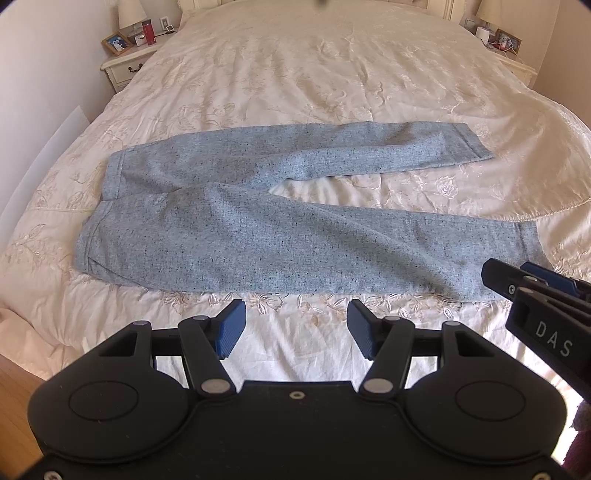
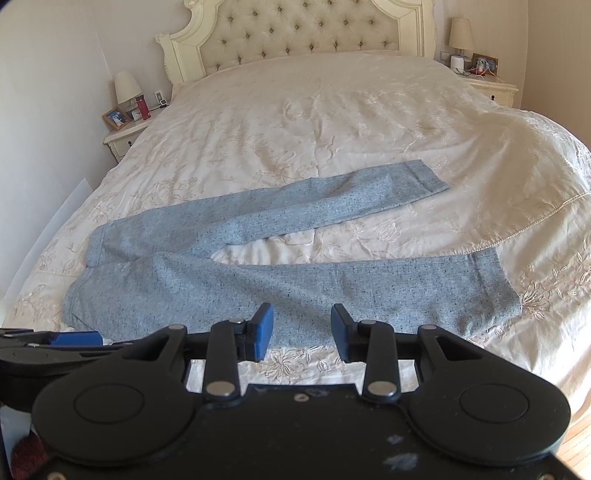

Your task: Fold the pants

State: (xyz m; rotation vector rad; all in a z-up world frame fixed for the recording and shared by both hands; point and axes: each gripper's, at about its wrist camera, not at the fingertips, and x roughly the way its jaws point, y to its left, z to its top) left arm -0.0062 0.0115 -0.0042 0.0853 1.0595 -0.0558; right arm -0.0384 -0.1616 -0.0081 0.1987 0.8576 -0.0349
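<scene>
Light blue speckled pants (image 1: 258,221) lie flat across the cream bedspread, waistband at the left, both legs spread apart in a V toward the right. In the right wrist view the same pants (image 2: 295,280) fill the middle. My left gripper (image 1: 296,325) hovers open just short of the pants' near edge, nothing between its blue pads. My right gripper (image 2: 302,334) stands open over the near leg's lower edge, empty too. From the left wrist view the right gripper (image 1: 517,275) shows near the near leg's cuff.
The bed (image 2: 332,122) has a tufted headboard (image 2: 295,33). Nightstands with lamps, picture frames and a red bottle (image 1: 147,32) stand on both sides. A white panel (image 1: 48,147) leans along the left wall. Wooden floor shows at the lower corners.
</scene>
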